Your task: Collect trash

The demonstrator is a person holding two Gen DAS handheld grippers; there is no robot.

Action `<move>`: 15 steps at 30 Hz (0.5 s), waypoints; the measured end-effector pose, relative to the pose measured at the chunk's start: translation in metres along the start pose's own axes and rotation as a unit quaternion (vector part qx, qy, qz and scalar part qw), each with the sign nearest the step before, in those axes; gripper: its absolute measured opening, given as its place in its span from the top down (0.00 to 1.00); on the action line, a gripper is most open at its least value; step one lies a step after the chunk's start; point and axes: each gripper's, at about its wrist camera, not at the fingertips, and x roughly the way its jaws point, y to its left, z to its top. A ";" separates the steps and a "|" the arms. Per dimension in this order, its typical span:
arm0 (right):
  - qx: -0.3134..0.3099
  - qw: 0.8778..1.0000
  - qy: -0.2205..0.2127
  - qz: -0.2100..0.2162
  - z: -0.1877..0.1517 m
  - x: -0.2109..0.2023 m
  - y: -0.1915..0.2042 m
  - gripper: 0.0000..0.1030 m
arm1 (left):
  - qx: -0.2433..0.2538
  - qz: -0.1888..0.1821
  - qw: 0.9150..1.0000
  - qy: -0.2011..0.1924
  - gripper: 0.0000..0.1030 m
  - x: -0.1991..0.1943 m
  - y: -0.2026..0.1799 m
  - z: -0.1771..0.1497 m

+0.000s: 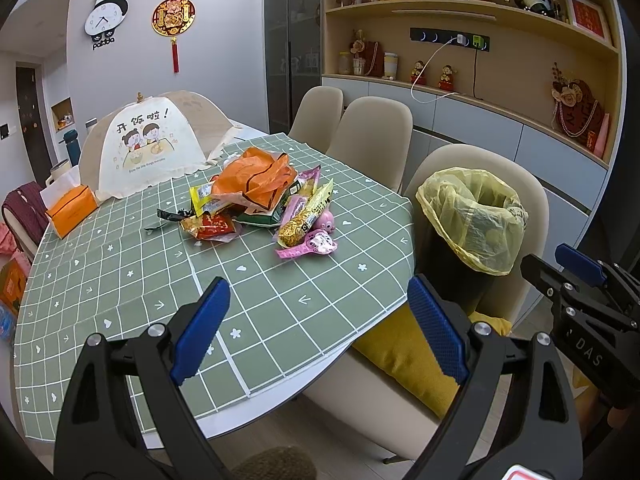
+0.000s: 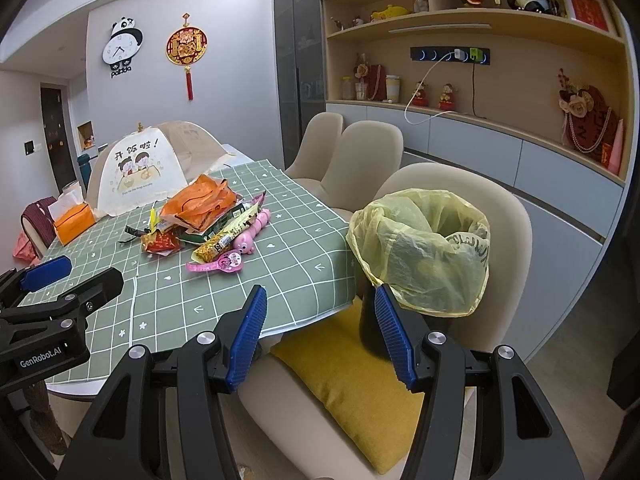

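While both hover short of the wrapper pile [image 1: 260, 200]:
Left gripper [image 1: 320, 328]: jaws spread wide, holding nothing, over the tablecloth [image 1: 120, 280].
Right gripper [image 2: 320, 332]: likewise gaping, empty, nearer the bin bag [image 2: 424, 248].

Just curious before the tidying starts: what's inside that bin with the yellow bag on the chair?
The yellow bag lines a dark bin, mouth open. Only crumpled plastic and some dark print on the far inner wall show. The bottom is hidden, so any contents cannot be seen.

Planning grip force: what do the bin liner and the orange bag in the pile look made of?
Bin liner: thin translucent yellow plastic film, wrinkled, shapes showing through. Orange bag: probably thin opaque plastic, crumpled with a soft sheen, though coated paper can't be excluded.
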 end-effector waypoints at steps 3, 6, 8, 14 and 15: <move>0.000 1.000 0.000 0.000 0.000 0.000 0.000 0.48 | 0.000 0.000 1.000 0.000 0.16 0.001 0.000 0.000; 0.000 1.000 0.000 -0.001 0.000 0.000 0.001 0.48 | -0.001 -0.001 1.000 0.001 0.16 0.001 0.000 0.000; 0.000 1.000 0.000 0.000 0.000 0.000 0.000 0.48 | -0.001 -0.001 1.000 0.002 0.16 0.002 0.001 -0.001; 0.000 1.000 0.001 -0.002 -0.001 0.000 0.000 0.48 | -0.001 -0.002 1.000 0.003 0.16 0.004 0.001 0.000; 0.000 1.000 0.001 -0.002 -0.001 0.000 0.001 0.48 | -0.001 -0.003 1.000 0.004 0.16 0.005 0.002 0.000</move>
